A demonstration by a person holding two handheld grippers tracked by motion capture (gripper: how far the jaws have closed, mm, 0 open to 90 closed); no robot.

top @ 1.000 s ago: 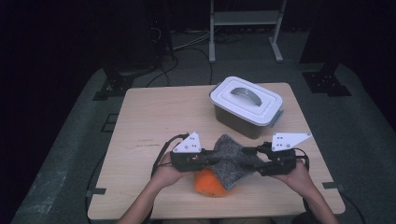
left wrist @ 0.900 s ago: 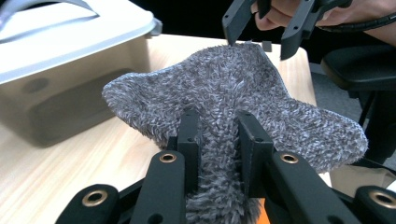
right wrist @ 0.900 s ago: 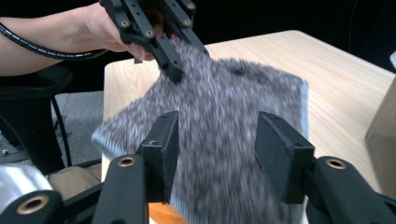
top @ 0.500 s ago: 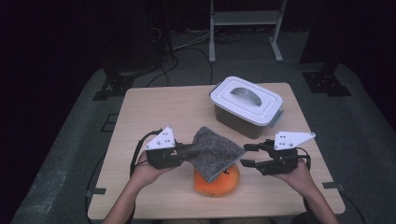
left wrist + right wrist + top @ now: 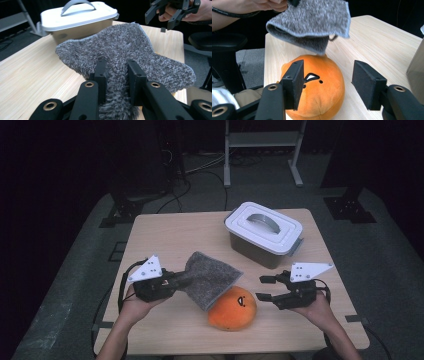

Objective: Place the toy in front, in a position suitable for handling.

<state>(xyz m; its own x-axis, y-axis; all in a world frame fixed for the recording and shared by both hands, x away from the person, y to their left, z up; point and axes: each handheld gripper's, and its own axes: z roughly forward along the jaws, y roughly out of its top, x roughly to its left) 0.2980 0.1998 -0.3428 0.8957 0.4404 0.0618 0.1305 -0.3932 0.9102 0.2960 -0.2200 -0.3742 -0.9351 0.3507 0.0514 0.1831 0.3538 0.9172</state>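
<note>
The left claw (image 5: 184,279) grips one edge of the fuzzy grey cloth (image 5: 210,278), holding it lifted over the wooden table (image 5: 170,237). The right claw (image 5: 264,288) is open, beside the round orange plush toy (image 5: 233,308).

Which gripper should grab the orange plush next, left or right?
Right. The right gripper is open and empty, aimed at the orange plush. The left gripper is shut on the grey cloth.

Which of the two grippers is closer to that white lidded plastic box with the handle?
The right gripper. It sits open just in front of the white lidded plastic box, near its front corner, while the left gripper, clamping the fuzzy grey cloth, is farther away across the wooden table.
</note>
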